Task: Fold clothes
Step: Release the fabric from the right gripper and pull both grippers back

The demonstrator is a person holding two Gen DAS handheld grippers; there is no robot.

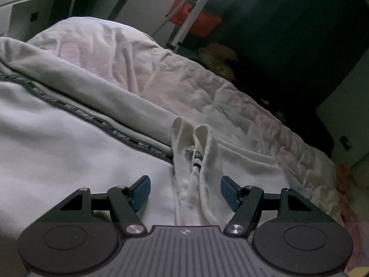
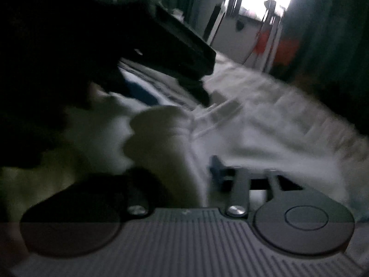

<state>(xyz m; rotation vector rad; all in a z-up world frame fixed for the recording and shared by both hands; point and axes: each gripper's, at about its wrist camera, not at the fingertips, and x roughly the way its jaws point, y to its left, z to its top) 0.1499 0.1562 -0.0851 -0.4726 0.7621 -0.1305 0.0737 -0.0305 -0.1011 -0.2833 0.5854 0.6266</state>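
Lying across the rumpled bed (image 1: 207, 87), a white zip-up garment (image 1: 57, 143) is shown sharply in the left wrist view, with its grey zipper tape (image 1: 92, 117) and metal zip pull (image 1: 196, 157) resolved. The left hand-held gripper (image 1: 185, 192) is seen spread wide, its blue pads (image 1: 141, 191) on either side of a raised fabric fold but apart from it. In the blurred right wrist view, the same garment (image 2: 242, 143) is bunched against the right hand-held gripper (image 2: 184, 173); one finger is hidden by cloth, so its state cannot be told. Only there is the left hand-held gripper's dark body (image 2: 175, 46) seen from outside.
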